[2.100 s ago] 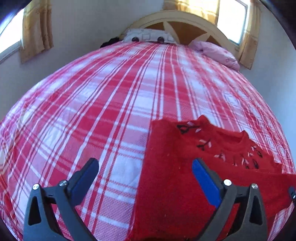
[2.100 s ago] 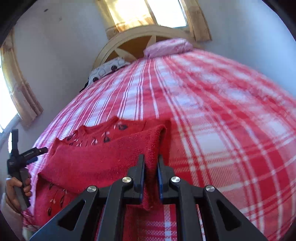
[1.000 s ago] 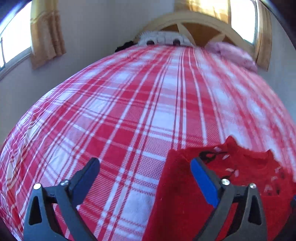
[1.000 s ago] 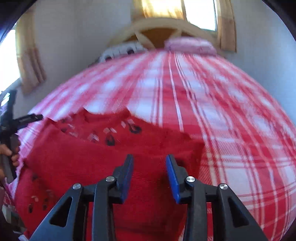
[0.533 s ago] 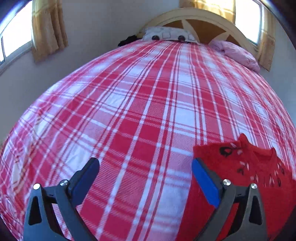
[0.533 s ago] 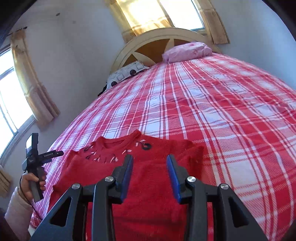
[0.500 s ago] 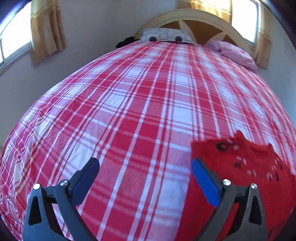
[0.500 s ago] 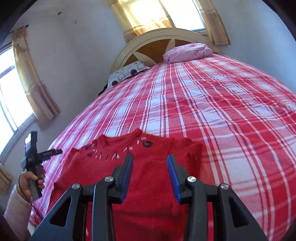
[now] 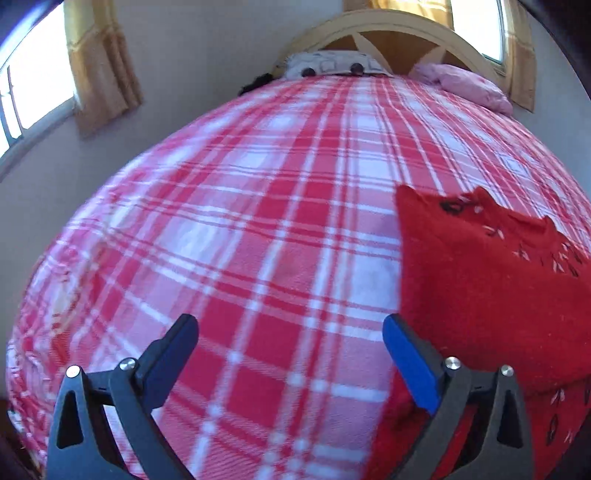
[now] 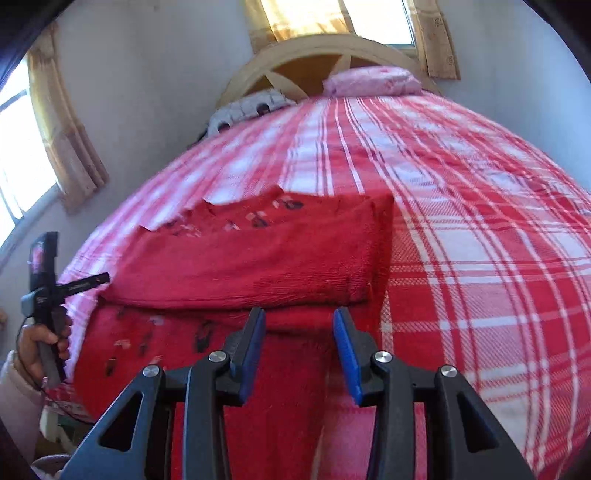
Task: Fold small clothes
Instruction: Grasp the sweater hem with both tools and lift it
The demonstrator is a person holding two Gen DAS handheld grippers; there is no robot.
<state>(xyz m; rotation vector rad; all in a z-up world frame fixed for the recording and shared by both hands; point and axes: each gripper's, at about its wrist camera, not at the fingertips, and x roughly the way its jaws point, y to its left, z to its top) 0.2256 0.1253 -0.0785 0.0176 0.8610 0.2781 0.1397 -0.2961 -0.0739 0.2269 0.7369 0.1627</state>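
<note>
**Sweater half folded, both grippers empty**

Bedspread [image 9: 258,229] in red and white plaid fills the left of the left wrist view, and the left gripper [image 9: 290,339] hangs above it with its jaws spread about as wide as they go and nothing between them; they have just finished opening the last bit. Its right pad [image 9: 410,365] sits at the left edge of the red sweater [image 9: 498,280], over the cloth's border but not gripping it. The sweater lies flat near the foot of the bed, its neckline with dark and white trim pointing toward the headboard [image 9: 388,33].

In the right wrist view, the person's left hand [image 10: 40,347] shows at the far left, gripping the other tool's handle. To its right, one side of the sweater [image 10: 258,258] is laid across the body as a thick flap, its edge running left to right just ahead of the right gripper [image 10: 299,343]. That gripper's jaws stand partly open, empty, above the lower part of the garment.

My reading: one fold across is done and both tools have let go. The next move likely calls for taking the hem or the unfolded side with both grippers, pinching all the layers cleanly, and carrying it over without dragging the flap askew.
</note>
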